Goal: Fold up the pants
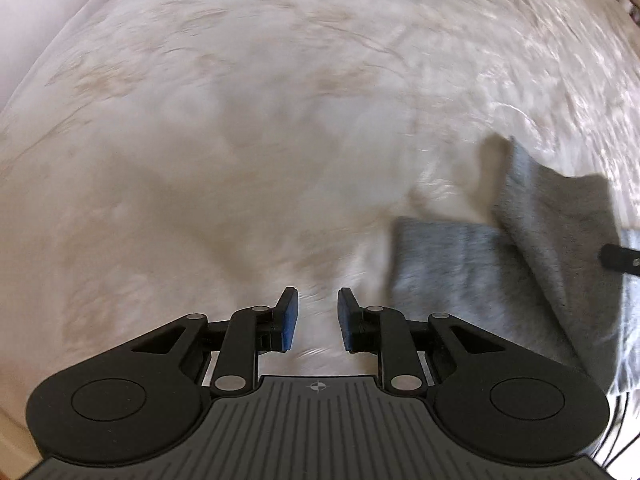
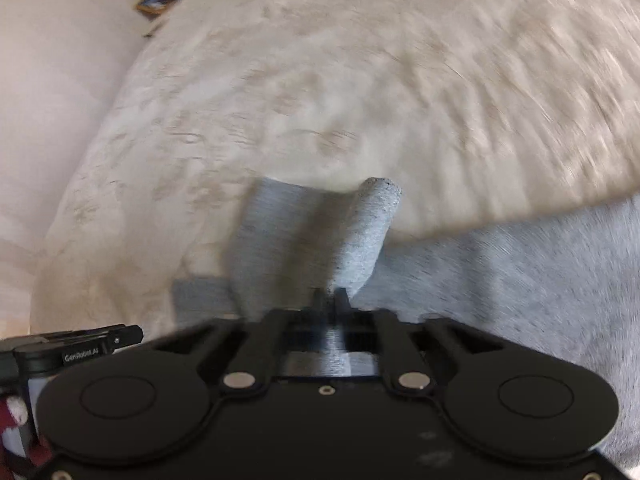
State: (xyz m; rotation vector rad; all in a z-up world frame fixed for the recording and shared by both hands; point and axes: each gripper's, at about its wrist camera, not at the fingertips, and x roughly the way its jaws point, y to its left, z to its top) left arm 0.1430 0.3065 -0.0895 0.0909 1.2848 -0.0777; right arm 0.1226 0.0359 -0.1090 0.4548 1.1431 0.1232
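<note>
Since the fold needs a free edge lifted, the right tongs [image 2: 330, 295] are pinched shut on a bunched ridge of the grey pants [image 2: 520, 280], which lie on a cream bedspread [image 2: 360, 80] — a leg cuff [image 2: 380, 192] stands up just past the tips. The left tongs [image 1: 318, 320] hang empty over bare bedspread, narrowly parted, beside the pants' near edge [image 1: 400, 264]. Plenty of open bed ahead and to the left — room to carry the fold across, likely.
</note>
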